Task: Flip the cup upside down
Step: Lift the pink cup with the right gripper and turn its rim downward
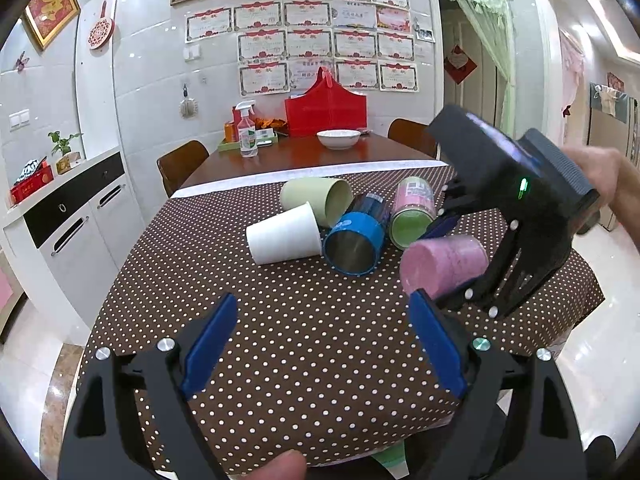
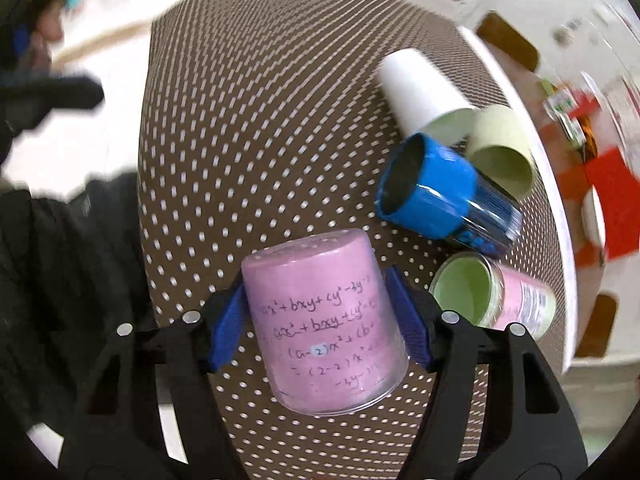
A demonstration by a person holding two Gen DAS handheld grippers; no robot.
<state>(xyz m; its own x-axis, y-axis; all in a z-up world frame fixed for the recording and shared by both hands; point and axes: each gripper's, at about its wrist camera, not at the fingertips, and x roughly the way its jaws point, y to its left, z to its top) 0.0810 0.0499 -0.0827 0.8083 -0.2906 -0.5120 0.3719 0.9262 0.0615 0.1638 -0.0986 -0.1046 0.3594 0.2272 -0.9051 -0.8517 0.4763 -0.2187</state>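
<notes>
A pink cup point(image 2: 324, 324) with printed maths formulas is held between the blue pads of my right gripper point(image 2: 320, 320), lifted above the dotted tablecloth point(image 2: 240, 160), its closed base pointing away from the camera. In the left wrist view the pink cup point(image 1: 442, 266) hangs tilted in my right gripper point(image 1: 452, 264) above the table's right side. My left gripper point(image 1: 320, 348) is open and empty, low over the near part of the cloth point(image 1: 280, 320).
Several cups lie on their sides mid-table: a white one point(image 1: 284, 238), a pale green one point(image 1: 320, 198), a blue one point(image 1: 354, 242) and a pink-and-green one point(image 1: 410, 216). Behind stand a white bowl point(image 1: 338, 139), a spray bottle point(image 1: 247, 130) and a red bag point(image 1: 326, 110).
</notes>
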